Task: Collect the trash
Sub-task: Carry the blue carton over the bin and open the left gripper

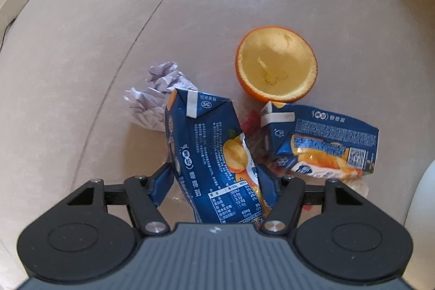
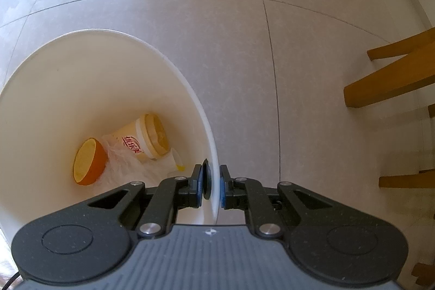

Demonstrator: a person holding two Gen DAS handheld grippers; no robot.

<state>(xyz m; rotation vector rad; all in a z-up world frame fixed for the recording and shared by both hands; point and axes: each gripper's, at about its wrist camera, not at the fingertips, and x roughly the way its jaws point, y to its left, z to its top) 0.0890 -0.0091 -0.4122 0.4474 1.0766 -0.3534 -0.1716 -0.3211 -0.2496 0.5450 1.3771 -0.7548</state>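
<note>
While my left gripper [image 1: 214,175] clamps a crushed blue juice carton [image 1: 209,154], collection is midway.
Right gripper [image 2: 211,186] pinches white bin rim [image 2: 216,175]; next, carry carton over.

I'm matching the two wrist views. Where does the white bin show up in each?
Left wrist: only a sliver of the white bin at the right edge, beside the lying carton.
Right wrist: fills the left half; the right tool clamps its rim.
Shared landmark: the tiled floor.

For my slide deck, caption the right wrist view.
Right tongs clamp the white bin's rim; inside lie a cup and an orange half.
</note>
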